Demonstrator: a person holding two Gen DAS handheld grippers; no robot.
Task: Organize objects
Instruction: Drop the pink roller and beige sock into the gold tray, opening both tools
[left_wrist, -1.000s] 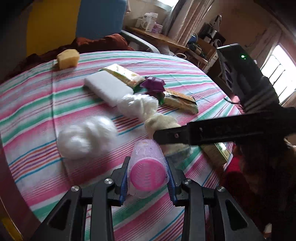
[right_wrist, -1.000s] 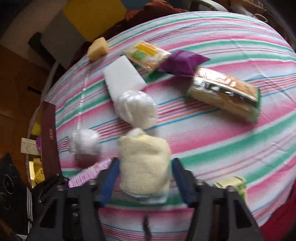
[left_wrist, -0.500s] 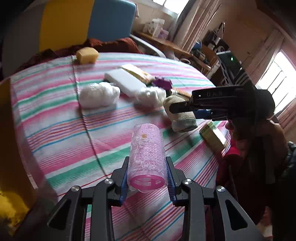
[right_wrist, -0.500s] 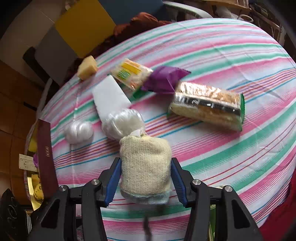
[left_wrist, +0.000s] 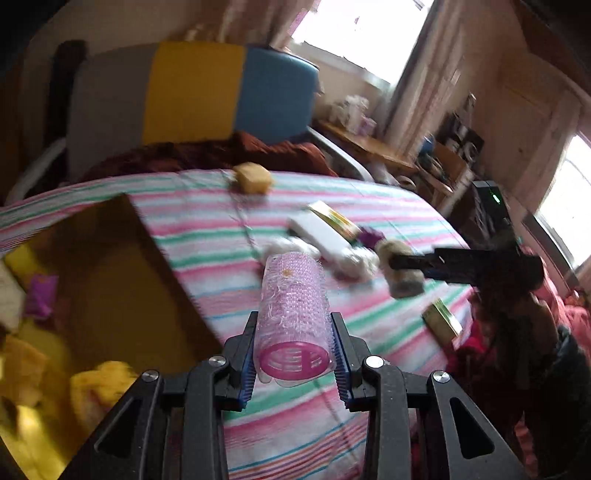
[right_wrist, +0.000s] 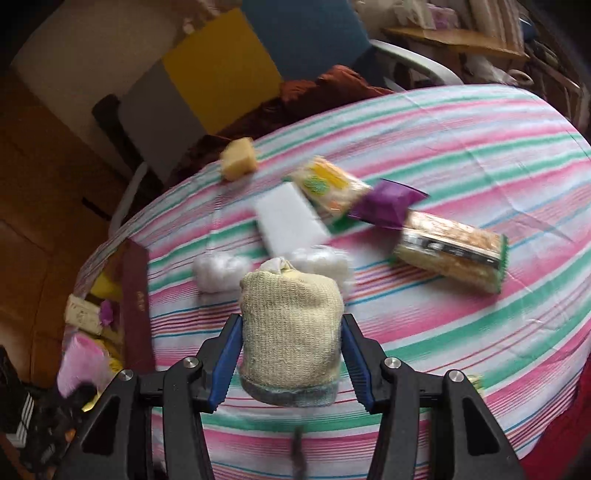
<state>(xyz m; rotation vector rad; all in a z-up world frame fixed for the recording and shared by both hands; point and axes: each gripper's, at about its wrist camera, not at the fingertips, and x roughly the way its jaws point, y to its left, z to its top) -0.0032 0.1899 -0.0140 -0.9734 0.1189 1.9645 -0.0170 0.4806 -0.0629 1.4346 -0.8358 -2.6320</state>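
Two grippers, each loaded: left gripper (left_wrist: 293, 356) clamped one pink hair roller (left_wrist: 292, 314) beside the open box (left_wrist: 122, 266); right gripper (right_wrist: 290, 363) gripped one knitted beige bundle (right_wrist: 291, 328) above the striped tablecloth (right_wrist: 461, 147). On cloth: two white fluffy balls (right_wrist: 218, 271), one yellow sponge (right_wrist: 238, 158), one white block (right_wrist: 288, 221).

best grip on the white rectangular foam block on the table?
Across the two long edges of the white rectangular foam block, coming from above at its free upper-left end: it lies flat, with a snack packet overlapping one side and a white fluffy ball at its lower end.
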